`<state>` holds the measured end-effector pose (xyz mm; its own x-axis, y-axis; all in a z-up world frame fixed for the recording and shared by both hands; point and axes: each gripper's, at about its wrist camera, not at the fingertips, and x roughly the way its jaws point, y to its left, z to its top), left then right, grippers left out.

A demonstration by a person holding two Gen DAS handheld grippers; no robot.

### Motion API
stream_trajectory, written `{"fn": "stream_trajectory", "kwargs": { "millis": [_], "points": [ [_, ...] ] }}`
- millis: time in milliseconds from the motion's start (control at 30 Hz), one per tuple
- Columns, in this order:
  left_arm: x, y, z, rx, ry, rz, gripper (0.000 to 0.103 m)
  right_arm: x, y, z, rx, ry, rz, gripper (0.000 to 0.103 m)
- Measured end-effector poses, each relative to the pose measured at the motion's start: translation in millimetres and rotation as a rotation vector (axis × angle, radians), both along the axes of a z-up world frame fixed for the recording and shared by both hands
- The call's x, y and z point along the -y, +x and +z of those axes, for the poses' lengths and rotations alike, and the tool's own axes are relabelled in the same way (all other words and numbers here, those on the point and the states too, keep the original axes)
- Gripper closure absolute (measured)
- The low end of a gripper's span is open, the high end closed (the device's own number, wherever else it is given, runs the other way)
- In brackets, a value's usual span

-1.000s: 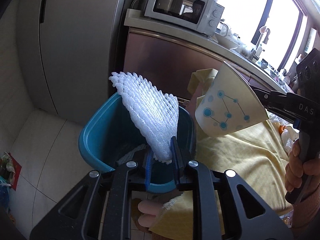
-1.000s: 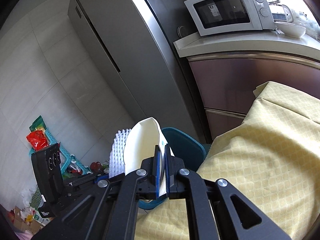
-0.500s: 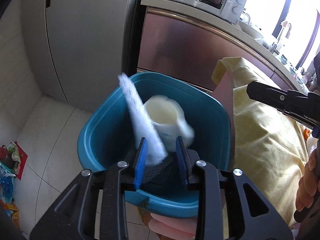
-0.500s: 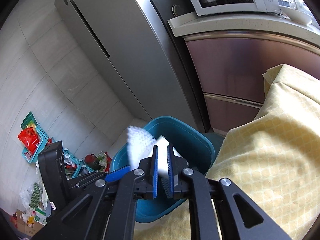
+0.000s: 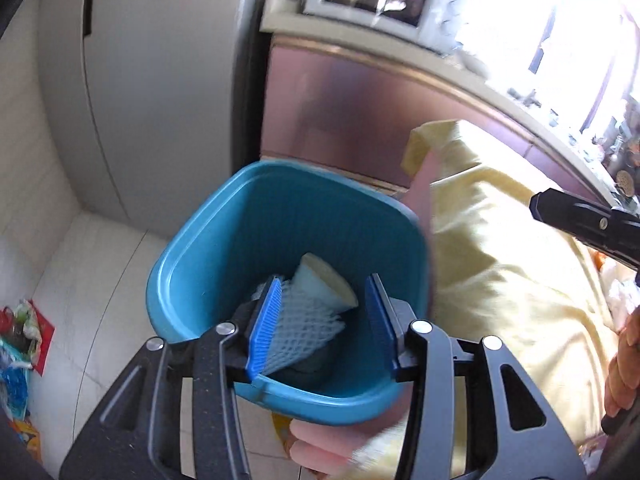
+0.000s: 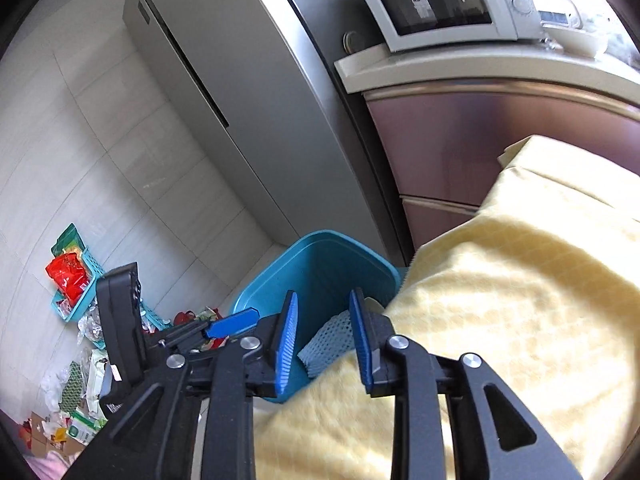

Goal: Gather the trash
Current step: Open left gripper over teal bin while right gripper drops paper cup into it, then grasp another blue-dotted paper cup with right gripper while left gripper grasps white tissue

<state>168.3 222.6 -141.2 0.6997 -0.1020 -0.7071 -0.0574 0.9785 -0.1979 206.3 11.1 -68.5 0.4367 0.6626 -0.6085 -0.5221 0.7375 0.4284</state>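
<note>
Left wrist view looks down into a teal plastic bin (image 5: 224,240), smooth-walled and squarish with rounded corners, where a white foam net sleeve (image 5: 304,328) with its soft diamond mesh lies against a paper cup (image 5: 324,284) tipped on its side, cream inside, both resting on something dark at the bottom. The left gripper (image 5: 324,316) hangs over the near rim with its ribbed blue pads spread wide and nothing between them; the net sits below in the bin, though from this angle it seems to brush the left pad. That is my one worry: if the mesh snags on those ribs, pulling away could drag the sleeve back out over the rim. Far right, the black arm of the other tool crosses above a yellow quilted cloth (image 5: 500,248), and a careless swing could knock the two tools together. Right wrist view shows the right gripper (image 6: 324,336) also parted wide and empty, poised over the bin's right edge, where the cloth drapes close to the rim; a corner of it could slide in, or the light bin could tip if nudged. The net shows pale blue in shadow between the pads. Loose wrappers and small baskets (image 6: 80,280) lie scattered on the tiled floor (image 6: 120,160) at left, so I judge more collecting remains.
</note>
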Motion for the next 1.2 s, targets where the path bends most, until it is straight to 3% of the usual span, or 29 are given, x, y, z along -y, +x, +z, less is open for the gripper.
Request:
{"fn": "stream_trajectory", "kwargs": {
  "millis": [200, 500, 900, 1200],
  "points": [
    [46, -17, 36, 0.112, -0.003, -0.129, 0.053, 56, -29, 23, 0.086, 0.011, -0.078, 0.068],
    [141, -30, 62, 0.168, -0.035, -0.385, 0.053, 157, -72, 40, 0.152, -0.004, -0.271, 0.065],
    [288, -31, 53, 0.106, -0.089, -0.667, 0.053, 304, -100, 38, 0.162, -0.025, -0.613, 0.065],
    [358, -11, 46, 0.059, -0.077, -0.764, 0.048, 351, -88, 17, 0.098, 0.010, -0.655, 0.061]
  ]
}}
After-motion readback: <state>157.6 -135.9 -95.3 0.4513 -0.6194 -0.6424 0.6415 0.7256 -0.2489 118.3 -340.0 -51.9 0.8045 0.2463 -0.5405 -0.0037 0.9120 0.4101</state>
